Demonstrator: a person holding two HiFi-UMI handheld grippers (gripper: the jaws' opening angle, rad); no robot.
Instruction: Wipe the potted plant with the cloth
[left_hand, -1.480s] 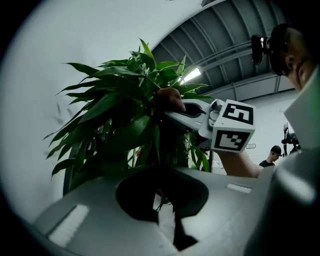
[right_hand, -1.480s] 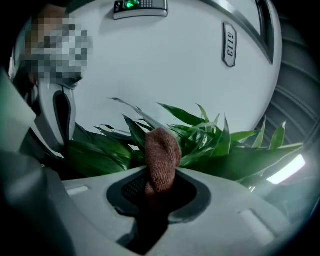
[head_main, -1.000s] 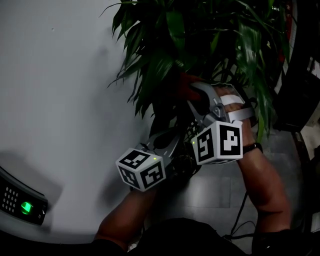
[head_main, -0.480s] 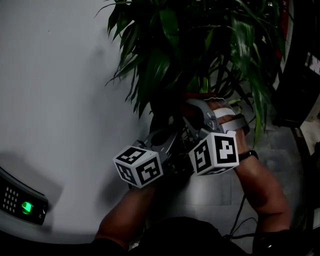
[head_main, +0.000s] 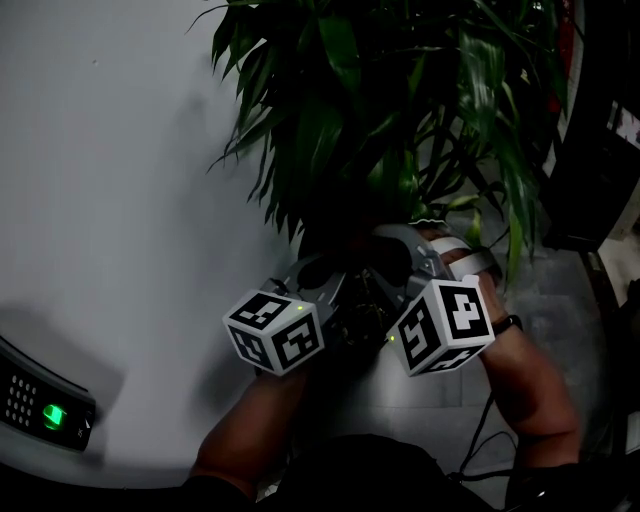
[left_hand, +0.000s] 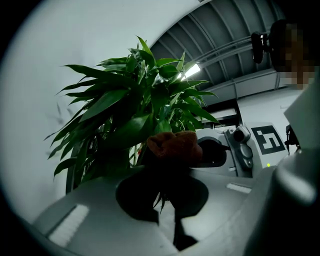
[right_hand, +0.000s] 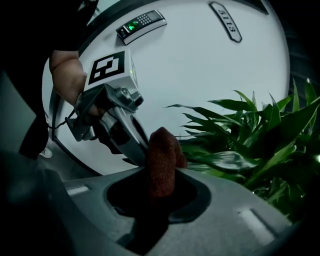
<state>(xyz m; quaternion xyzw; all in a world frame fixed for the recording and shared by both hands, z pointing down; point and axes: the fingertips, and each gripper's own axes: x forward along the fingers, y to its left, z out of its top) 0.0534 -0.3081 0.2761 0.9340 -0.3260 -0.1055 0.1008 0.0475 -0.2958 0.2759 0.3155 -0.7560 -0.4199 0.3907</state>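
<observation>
Wiping step: my right claw pinches the cloth, left claw pressed together; next I stroke it gently along the plant.

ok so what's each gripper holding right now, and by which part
Right gripper grips the brown cloth by its lower end. Left gripper is shut; whether it pinches anything cannot be told.

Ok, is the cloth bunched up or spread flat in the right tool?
Bunched up. The cloth stands as a thick reddish-brown wad clamped in the right tool, with no flat sheet showing.
</observation>
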